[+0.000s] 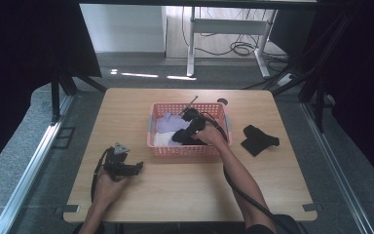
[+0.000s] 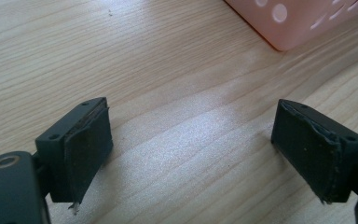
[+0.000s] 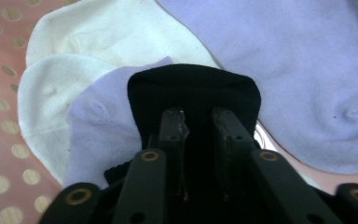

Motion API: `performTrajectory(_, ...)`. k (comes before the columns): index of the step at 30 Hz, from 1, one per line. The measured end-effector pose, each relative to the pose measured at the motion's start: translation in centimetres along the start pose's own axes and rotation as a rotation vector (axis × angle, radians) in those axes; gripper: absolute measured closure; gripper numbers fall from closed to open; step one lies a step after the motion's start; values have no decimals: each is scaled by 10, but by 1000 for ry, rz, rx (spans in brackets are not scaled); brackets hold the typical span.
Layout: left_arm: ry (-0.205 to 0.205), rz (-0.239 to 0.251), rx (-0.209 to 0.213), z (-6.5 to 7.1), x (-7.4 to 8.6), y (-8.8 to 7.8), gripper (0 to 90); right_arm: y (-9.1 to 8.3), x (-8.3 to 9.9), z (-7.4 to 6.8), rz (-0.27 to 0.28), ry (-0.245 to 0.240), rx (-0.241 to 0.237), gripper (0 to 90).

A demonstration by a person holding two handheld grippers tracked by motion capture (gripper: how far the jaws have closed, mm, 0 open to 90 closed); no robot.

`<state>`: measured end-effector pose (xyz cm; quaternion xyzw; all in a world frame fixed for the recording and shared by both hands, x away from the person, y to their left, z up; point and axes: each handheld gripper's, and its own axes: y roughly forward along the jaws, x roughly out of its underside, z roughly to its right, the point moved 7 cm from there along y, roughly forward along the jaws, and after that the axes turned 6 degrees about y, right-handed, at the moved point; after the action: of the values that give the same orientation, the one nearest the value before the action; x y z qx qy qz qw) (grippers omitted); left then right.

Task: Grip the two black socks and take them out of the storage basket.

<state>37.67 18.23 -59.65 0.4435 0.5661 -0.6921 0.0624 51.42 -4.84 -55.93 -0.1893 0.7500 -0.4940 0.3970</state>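
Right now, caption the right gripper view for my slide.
Right gripper shut on black sock above lilac and white socks.

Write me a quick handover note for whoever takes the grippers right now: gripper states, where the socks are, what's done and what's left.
Right gripper: inside the pink basket, jaws nearly closed on a black sock.
Left gripper: open, holding nothing, low over the table left of the basket.
In the basket: purple socks and white socks, under and beside the black one.
Outside: one more black sock on the table right of the basket.
Done or left: direction of sorting unclear; the gripped sock is not yet released or lifted.
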Motion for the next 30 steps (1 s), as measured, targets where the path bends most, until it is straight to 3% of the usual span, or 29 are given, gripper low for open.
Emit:
performTrajectory(3, 0, 0, 0, 0, 0, 0, 120, -8, -3, -1, 25, -14, 18, 776)
performTrajectory(6, 0, 0, 0, 0, 0, 0, 120, -21, -9, -2, 68, -9, 11, 773)
performTrajectory(20, 0, 1, 0, 0, 0, 0, 120, -85, -27, 1, 219, 15, 72, 773)
performTrajectory(30, 2, 4, -2, 0, 0, 1, 120, -110, -36, -2, 257, 8, 102, 770)
